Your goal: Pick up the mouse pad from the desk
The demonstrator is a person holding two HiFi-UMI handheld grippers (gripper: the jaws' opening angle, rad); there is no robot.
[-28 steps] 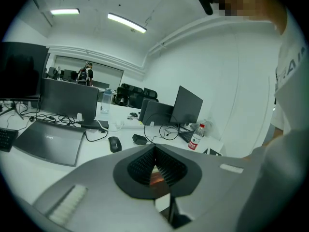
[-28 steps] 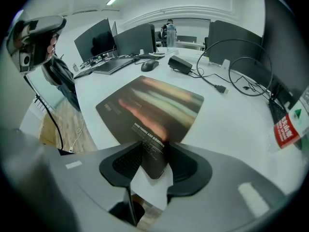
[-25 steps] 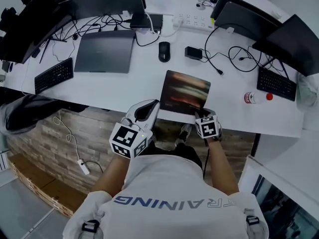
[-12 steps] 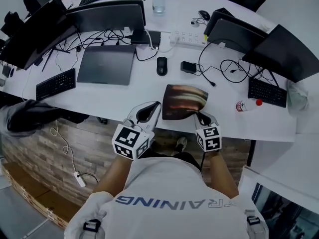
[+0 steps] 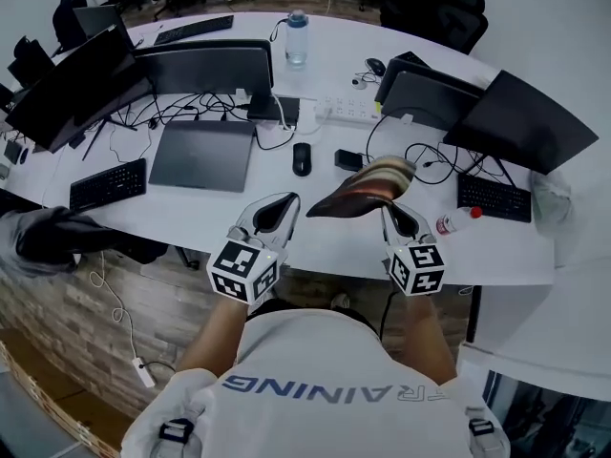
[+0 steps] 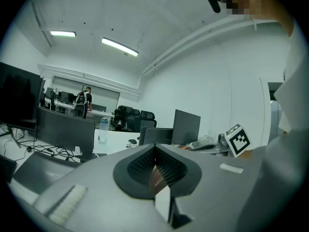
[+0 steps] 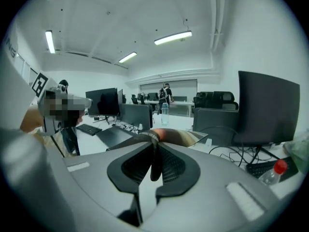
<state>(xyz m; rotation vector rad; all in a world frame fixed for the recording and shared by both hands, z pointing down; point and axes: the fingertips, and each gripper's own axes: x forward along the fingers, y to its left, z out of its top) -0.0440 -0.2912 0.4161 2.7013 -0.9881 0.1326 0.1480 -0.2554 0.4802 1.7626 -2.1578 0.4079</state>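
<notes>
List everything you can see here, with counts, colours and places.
desk: one, white
mouse pad: one, brown-streaked, bent, lifted above desk
laptop: one, grey, closed, left-centre
near mouse: one, black, right of laptop
far mouse: one, dark, far edge
keyboards: three, black; left, right, far edge
monitors: several, black, along the desk
water bottle: one, clear, far edge
small bottle: one, red cap, lying by right keyboard
power strip: one, white, centre
left gripper: shut, beside mouse pad
right gripper: shut on mouse pad's near edge
</notes>
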